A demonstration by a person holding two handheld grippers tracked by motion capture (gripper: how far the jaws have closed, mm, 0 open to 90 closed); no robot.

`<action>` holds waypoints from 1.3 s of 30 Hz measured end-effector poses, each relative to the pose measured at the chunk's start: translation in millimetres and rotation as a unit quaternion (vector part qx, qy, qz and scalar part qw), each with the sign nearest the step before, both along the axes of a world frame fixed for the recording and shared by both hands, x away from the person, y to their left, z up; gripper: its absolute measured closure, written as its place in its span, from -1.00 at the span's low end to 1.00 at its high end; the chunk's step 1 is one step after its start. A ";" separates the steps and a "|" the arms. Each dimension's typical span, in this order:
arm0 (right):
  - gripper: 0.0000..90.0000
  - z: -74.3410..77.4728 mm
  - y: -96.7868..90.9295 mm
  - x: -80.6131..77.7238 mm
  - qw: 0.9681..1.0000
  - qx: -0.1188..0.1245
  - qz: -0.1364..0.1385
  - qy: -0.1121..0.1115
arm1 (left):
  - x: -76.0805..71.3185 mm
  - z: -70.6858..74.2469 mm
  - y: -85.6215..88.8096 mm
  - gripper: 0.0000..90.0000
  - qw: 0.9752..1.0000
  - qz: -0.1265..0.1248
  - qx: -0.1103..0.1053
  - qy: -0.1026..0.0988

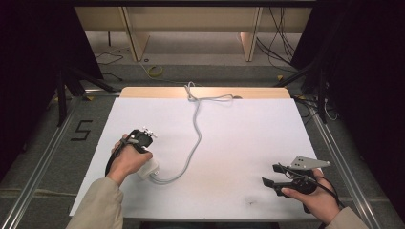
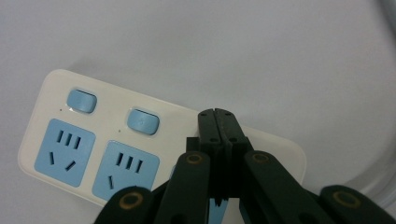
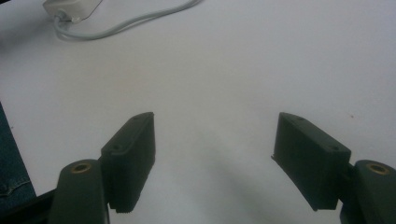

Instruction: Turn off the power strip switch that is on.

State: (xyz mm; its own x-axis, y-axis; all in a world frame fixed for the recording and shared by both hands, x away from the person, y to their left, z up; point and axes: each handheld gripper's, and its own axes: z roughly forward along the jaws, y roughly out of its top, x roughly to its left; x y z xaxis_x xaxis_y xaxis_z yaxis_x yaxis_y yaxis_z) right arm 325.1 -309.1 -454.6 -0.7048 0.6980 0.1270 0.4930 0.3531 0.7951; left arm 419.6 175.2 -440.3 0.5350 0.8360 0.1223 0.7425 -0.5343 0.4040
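Lab/test rig: alu frame rails (image 1: 40, 157) (floor cables (image 1: 282, 43), dark curtains (image 1: 367, 71)).

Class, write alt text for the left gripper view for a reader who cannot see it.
The left gripper, its two black jaws shut together, is poised over a cream power strip lying on a white table. The strip has blue sockets and blue rocker switches.
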 end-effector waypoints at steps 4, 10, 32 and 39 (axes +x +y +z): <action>-0.33 0.1 0.1 -0.3 1.000 0.000 0.000 0.000 | -0.3 -0.7 -0.7 1.00 1.000 -0.001 0.001 0.000; -0.33 0.1 0.3 -0.3 1.000 0.000 0.000 0.001 | -0.3 -0.7 -0.2 1.00 1.000 0.000 0.000 0.000; -0.33 0.1 -0.2 -0.3 1.000 0.000 0.001 0.001 | -0.9 -1.0 0.5 1.00 1.000 -0.001 -0.003 -0.005; -0.33 0.2 -0.2 -0.3 1.000 0.000 0.001 0.001 | -0.9 -0.9 0.4 1.00 1.000 -0.001 -0.002 -0.005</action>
State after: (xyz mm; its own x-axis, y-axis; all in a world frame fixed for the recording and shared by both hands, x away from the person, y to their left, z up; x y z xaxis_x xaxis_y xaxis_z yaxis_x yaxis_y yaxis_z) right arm 324.8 -309.3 -454.4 -0.7058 0.6969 0.1271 0.4933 0.3547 0.7943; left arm 418.7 175.6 -441.2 0.5351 0.8355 0.1248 0.7372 -0.5340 0.4141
